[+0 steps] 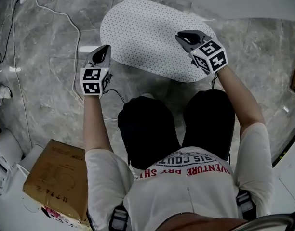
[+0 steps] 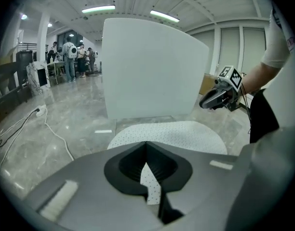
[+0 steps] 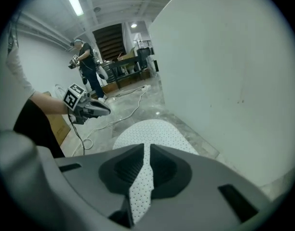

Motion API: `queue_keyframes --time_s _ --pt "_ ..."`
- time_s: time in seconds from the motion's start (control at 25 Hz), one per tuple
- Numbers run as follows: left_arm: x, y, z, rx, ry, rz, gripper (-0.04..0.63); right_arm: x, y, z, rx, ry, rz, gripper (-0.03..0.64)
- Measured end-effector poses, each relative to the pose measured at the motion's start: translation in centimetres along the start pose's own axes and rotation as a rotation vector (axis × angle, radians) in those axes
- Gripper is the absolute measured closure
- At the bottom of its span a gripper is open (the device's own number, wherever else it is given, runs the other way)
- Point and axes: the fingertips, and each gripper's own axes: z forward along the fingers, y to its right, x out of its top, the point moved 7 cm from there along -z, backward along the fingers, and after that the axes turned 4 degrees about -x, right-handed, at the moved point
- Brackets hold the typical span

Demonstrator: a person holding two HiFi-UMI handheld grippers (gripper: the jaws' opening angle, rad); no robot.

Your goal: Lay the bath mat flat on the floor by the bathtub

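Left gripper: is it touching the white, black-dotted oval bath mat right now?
Touching. The left gripper view shows the left gripper with its jaws shut on a strip of the white dotted oval bath mat, pinched between them.

Mat [image 1: 152,37]: white, matt, finely dotted, pliable sheet.
Floor [image 1: 46,66]: grey veined stone, polished, glossy, reflecting lamps.
Tub [image 2: 147,66]: white, smooth, satin.
Box [image 1: 56,177]: brown cardboard, matt.
Shirt [image 1: 186,196]: white cloth, matt.
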Motion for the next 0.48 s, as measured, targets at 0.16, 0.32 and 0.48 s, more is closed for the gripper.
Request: queue_keyframes --time_s 0.16,0.32,0.48 --pt "6.7 3.5 -3.0 -0.023 0.056 -0.006 0.584 2.6 -0.9 -4.8 -0.040 0.030 0.035 0.606" --pt "14.5 7.4 -7.6 -0.034 0.084 0.029 0.584 6.4 -2.2 -11.3 -0.081 0.056 0.077 0.609" --pt "22.5 10.7 -14.1 -0.058 0.109 0.049 0.584 12.1 -4.1 -19.6 -0.140 0.102 0.084 0.609"
